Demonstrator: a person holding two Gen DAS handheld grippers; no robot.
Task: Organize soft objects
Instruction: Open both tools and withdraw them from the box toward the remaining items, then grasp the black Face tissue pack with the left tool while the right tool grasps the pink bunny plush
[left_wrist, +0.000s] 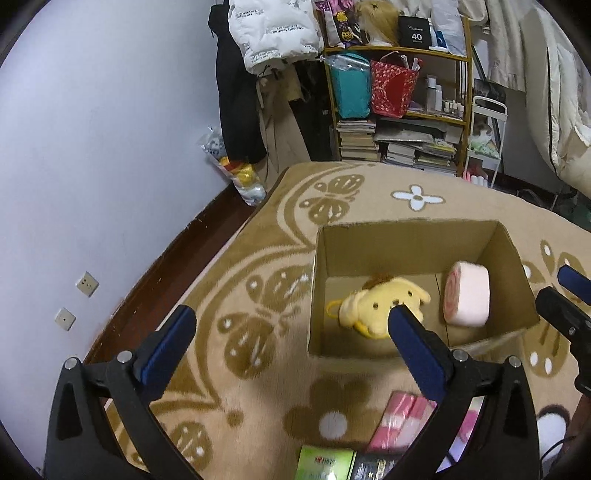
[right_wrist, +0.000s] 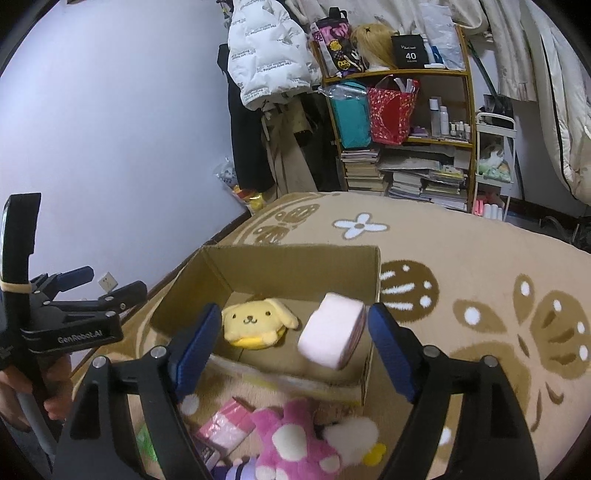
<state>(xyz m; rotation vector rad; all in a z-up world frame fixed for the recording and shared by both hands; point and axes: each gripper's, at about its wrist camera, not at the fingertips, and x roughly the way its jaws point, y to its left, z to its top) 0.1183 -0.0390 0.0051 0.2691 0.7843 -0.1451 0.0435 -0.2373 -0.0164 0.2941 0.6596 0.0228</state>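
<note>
An open cardboard box (left_wrist: 417, 236) (right_wrist: 280, 266) stands on the rug. Inside lie a yellow dog plush (left_wrist: 380, 302) (right_wrist: 255, 321) and a pink roll-cake plush (left_wrist: 467, 299) (right_wrist: 332, 334), which looks blurred and tilted at the box's right side. My left gripper (left_wrist: 291, 317) is open and empty, in front of the box's left part. My right gripper (right_wrist: 291, 321) is open and empty, just above the box's near wall, with the pink roll between and beyond its fingers. A pink-and-white plush (right_wrist: 306, 439) and a pink packet (right_wrist: 225, 424) (left_wrist: 402, 421) lie on the rug in front of the box.
The box sits on a beige rug with brown butterflies (left_wrist: 258, 332) (right_wrist: 480, 295). A green packet (left_wrist: 325, 463) lies near the bottom edge. A cluttered shelf with books and bags (left_wrist: 399, 103) (right_wrist: 402, 122) stands at the back. The wall (left_wrist: 92, 147) is on the left.
</note>
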